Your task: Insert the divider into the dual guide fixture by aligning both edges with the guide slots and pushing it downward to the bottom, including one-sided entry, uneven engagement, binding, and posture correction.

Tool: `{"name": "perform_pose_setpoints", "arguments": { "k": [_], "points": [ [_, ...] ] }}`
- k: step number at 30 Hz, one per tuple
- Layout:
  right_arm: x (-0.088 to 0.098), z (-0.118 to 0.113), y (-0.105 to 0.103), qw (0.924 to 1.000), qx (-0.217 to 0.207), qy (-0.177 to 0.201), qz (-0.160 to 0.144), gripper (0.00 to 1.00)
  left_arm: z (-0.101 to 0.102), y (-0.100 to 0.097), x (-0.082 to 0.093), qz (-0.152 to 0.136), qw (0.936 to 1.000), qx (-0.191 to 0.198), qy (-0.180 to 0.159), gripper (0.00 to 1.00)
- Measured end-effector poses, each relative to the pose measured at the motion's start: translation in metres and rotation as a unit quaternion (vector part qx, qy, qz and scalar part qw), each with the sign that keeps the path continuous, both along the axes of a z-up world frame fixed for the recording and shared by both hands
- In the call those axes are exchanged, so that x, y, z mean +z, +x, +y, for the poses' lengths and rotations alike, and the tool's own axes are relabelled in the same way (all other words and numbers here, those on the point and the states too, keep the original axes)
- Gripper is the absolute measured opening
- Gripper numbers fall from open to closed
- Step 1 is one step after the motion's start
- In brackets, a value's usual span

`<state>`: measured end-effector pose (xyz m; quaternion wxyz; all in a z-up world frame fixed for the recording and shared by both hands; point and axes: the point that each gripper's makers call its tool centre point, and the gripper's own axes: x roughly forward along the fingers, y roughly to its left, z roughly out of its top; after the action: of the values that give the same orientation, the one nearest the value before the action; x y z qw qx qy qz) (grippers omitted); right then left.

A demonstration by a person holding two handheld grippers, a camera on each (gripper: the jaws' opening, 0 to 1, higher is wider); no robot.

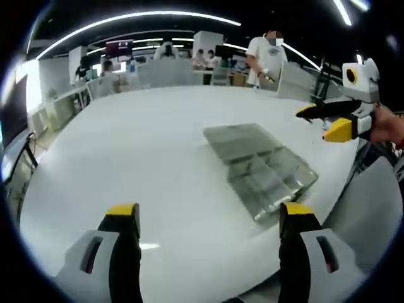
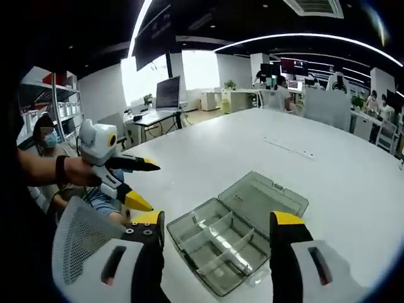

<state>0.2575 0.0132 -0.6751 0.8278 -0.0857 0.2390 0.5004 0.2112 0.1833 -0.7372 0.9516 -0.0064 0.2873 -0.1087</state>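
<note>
1. A large white table (image 1: 145, 145) stands in an open office, with desks, monitors and seated people beyond it.
2. A clear plastic box (image 2: 235, 238) lies open on the table, lid (image 2: 268, 197) folded flat beside the tray. In the left gripper view the box (image 1: 262, 167) sits near the table's edge.
3. Inside the tray, thin clear dividers (image 2: 221, 243) stand upright and split it into compartments. Whether any divider is loose or only partly seated is too hard to tell.
4. The left gripper (image 1: 208, 218) hangs above the table, just short of the box. Its yellow-tipped jaws are spread wide with nothing between them. In the right gripper view it (image 2: 140, 183) appears at the left, held by a hand (image 2: 76, 170), jaws parted and empty.
5. The right gripper (image 2: 218, 224) hovers over the box, jaws spread wide and empty, one at each side of the tray. In the left gripper view it (image 1: 319, 123) comes in from the right, above the table beyond the box, jaws apart.
</note>
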Motion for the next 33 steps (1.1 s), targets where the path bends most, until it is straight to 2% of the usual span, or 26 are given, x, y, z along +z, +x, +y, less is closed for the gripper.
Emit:
{"name": "perform_pose_setpoints", "arguments": {
  "k": [5, 8, 14, 17, 20, 23, 25, 29, 33],
  "points": [
    [-0.006, -0.003, -0.003, 1.0000, -0.001, 0.000, 0.009, 0.66, 0.008, 0.002, -0.005, 0.021, 0.9996, 0.015, -0.006, 0.88],
    [-0.008, 0.000, -0.006, 0.9999, 0.002, 0.006, 0.014, 0.68, 0.009, 0.002, -0.005, 0.023, 0.9995, 0.020, -0.002, 0.89],
    [-0.005, 0.005, -0.011, 0.9997, 0.019, 0.014, 0.001, 0.72, 0.014, -0.002, -0.012, 0.041, 0.9984, 0.039, 0.005, 0.89],
    [-0.005, 0.003, -0.012, 0.9996, 0.021, 0.016, -0.005, 0.74, 0.017, -0.001, -0.013, 0.037, 0.9983, 0.044, 0.011, 0.88],
    [-0.008, 0.000, -0.014, 0.9996, 0.022, 0.014, 0.002, 0.73, 0.023, -0.005, -0.019, 0.055, 0.9966, 0.059, 0.017, 0.86],
    [-0.007, -0.005, -0.013, 0.9998, 0.015, 0.016, -0.002, 0.72, 0.028, -0.004, -0.020, 0.046, 0.9965, 0.069, 0.013, 0.82],
    [-0.007, -0.005, -0.014, 0.9997, 0.017, 0.018, 0.003, 0.71, 0.033, -0.007, -0.026, 0.063, 0.9945, 0.082, 0.019, 0.83],
    [-0.009, -0.004, -0.013, 0.9997, 0.018, 0.013, 0.002, 0.70, 0.039, -0.007, -0.035, 0.077, 0.9933, 0.084, 0.022, 0.80],
    [-0.015, -0.003, -0.013, 0.9996, 0.018, 0.014, 0.015, 0.68, 0.039, -0.004, -0.041, 0.092, 0.9926, 0.073, 0.029, 0.78]
  ]
}}
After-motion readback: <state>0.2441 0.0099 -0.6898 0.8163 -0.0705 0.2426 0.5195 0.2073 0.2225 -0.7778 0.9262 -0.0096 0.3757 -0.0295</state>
